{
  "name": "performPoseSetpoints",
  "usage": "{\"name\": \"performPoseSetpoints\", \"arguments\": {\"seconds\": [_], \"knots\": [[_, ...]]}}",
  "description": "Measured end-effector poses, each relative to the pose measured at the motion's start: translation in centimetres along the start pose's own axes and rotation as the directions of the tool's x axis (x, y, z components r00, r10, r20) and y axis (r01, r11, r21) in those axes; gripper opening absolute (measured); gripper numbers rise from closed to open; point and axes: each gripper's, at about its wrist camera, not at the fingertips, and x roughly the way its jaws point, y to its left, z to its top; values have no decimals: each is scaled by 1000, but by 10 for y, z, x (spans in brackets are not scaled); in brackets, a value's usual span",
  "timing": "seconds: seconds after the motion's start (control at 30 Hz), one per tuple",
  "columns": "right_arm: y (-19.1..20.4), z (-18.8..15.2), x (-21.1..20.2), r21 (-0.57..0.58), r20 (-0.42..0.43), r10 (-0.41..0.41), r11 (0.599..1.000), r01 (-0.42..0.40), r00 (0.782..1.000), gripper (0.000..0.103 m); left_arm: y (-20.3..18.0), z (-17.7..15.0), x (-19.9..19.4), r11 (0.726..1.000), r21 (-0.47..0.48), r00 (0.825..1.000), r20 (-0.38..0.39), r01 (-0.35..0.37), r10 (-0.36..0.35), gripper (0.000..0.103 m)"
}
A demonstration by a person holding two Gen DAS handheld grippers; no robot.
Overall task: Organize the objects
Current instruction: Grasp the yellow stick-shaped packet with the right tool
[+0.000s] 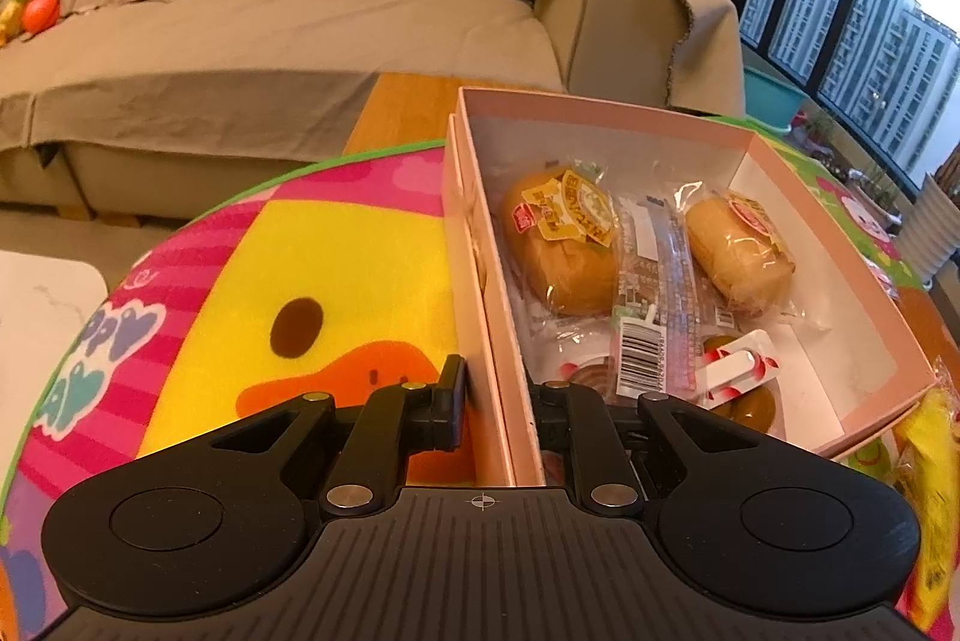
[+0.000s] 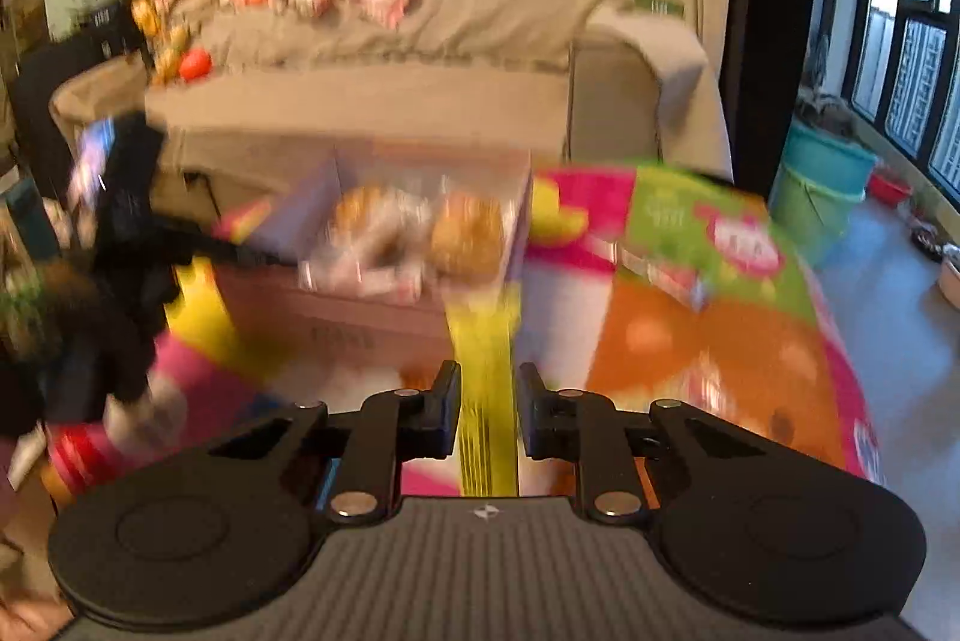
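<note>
Left wrist view — close over the pink box (image 1: 606, 113), facing the sofa (image 1: 300, 11); right wrist view — farther back, sharing both.

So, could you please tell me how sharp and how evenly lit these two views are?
Left wrist: sharp; box and buns crisp, fisheye bends the sofa, bright window washes out upper right. Right wrist: heavy motion blur smears box and mat; only the tool stays sharp.

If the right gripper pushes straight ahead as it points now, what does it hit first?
Probably the pink box: its near wall lies just ahead, beyond the yellow packet clamped in the right gripper. The frame is motion-blurred, so depth is uncertain.
</note>
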Motion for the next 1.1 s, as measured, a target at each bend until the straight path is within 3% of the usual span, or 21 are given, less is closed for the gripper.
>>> {"name": "performPoseSetpoints", "arguments": {"seconds": [0.23, 0.33, 0.43, 0.5, 0.53, 0.63, 0.73, 0.83, 0.93, 1.1], "knots": [[10, 58, 16, -13, 91, 34, 999, -33, 995, 19, 5, -1, 0, 999, -3, 999, -11, 34, -34, 18], [11, 66, 14, -25, 106, 39, 999, -37, 994, 19, 5, 0, 1, 999, -3, 999, -15, 32, -32, 18], [7, 52, 13, -38, 37, 33, 999, -31, 999, 25, 4, 0, 0, 1000, -3, 999, -16, 31, -31, 18], [4, 31, 16, -55, -35, 23, 998, -25, 999, 35, 3, 0, 0, 1000, -6, 999, -18, 29, -29, 18], [3, 20, 19, -51, -77, 22, 998, -26, 997, 36, 3, 0, 0, 1000, -6, 999, -19, 26, -26, 18], [-1, -18, 32, -34, -208, 20, 999, -27, 978, 36, 2, 1, 1, 1000, -1, 1000, -21, 19, -19, 18], [-4, -41, 48, -6, -278, 26, 1000, -29, 960, 36, 2, 1, 1, 1000, -1, 1000, -23, 17, -17, 18], [-1, -48, 56, 5, -290, 46, 999, -47, 956, 36, 2, 2, 1, 1000, 1, 1000, -26, 16, -16, 18], [11, -47, 57, -53, -285, 34, 997, -51, 958, 22, 2, 2, 1, 1000, 6, 999, -28, 16, -16, 18], [17, -24, 44, -74, -231, 64, 994, -83, 971, 22, 4, 1, 1, 1000, 8, 999, -29, 18, -18, 18]]}}
